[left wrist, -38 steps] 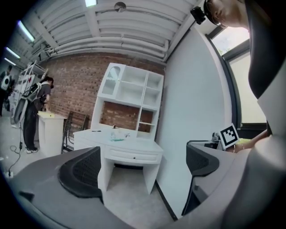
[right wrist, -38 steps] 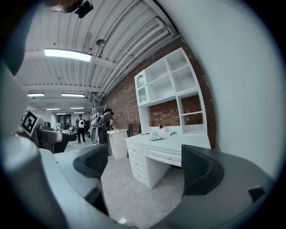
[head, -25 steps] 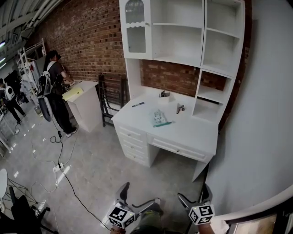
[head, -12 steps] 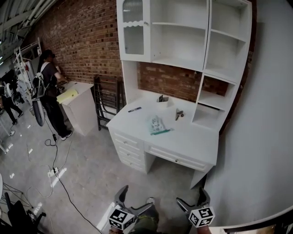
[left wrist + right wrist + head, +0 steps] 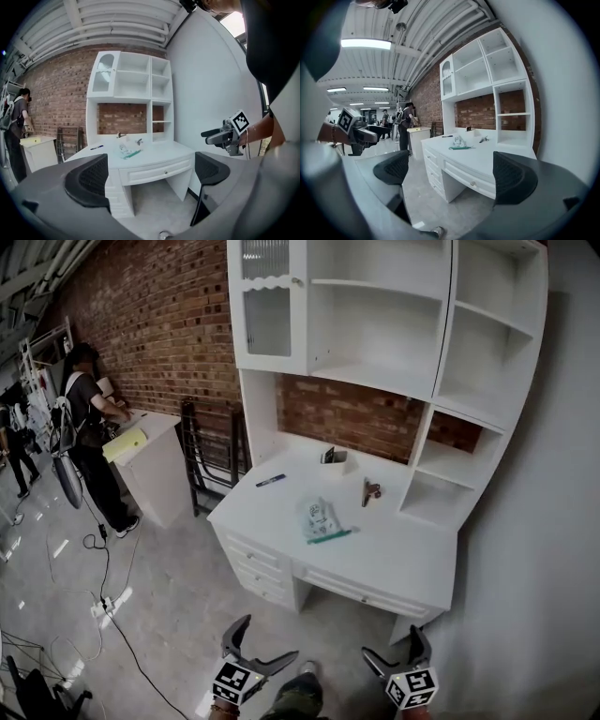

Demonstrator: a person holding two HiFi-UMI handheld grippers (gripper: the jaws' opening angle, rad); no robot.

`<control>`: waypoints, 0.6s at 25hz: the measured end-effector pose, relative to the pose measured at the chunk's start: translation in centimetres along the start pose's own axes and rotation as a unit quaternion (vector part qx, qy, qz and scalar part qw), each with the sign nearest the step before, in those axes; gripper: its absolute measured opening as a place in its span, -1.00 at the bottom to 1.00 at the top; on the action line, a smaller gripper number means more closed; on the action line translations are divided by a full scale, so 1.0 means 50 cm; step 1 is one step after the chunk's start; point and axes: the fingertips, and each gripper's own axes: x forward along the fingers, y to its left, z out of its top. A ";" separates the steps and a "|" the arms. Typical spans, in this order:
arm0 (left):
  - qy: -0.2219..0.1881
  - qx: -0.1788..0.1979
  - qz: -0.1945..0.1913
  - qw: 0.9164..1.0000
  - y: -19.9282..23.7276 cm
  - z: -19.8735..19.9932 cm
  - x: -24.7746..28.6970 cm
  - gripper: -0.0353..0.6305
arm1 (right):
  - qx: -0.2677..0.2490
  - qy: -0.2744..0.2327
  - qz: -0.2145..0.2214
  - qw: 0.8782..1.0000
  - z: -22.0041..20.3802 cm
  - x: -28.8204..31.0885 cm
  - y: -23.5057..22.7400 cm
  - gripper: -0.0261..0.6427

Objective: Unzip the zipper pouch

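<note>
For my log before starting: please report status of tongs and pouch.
Open and empty: left tongs, right tongs, both short of the desk. On desk: pouch, untouched. Nearby pen lies apart, not in the way.

White wooden desk [image 5: 394,549] with drawers, and a white hutch of open shelves [image 5: 375,324] on top, stands against a red brick wall [image 5: 159,324]. Ribbed-glass cupboard door [image 5: 267,320] at the hutch's 10 o'clock.

On the desktop:
- blue pen [image 5: 270,480] at 9 o'clock
- small dark upright item [image 5: 333,456] at 12
- small dark metal object [image 5: 371,490] at 2

Head view, 9 o'clock: person with backpack [image 5: 89,418] at a low white cabinet [image 5: 164,474], yellow sheet [image 5: 125,442] on top. Black metal frame [image 5: 202,451] leans on the wall between cabinet and desk. Black cable [image 5: 103,559] trails over the grey floor [image 5: 178,615].
</note>
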 end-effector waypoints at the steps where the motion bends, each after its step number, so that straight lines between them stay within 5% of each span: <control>1: -0.001 0.002 -0.002 1.000 0.021 0.010 0.020 0.81 | -0.001 0.001 -0.001 1.000 0.009 0.023 -0.009 0.75; 15: 0.009 0.017 -0.053 0.998 0.220 0.062 0.219 0.80 | 0.003 -0.006 0.004 1.000 0.104 0.297 -0.091 0.67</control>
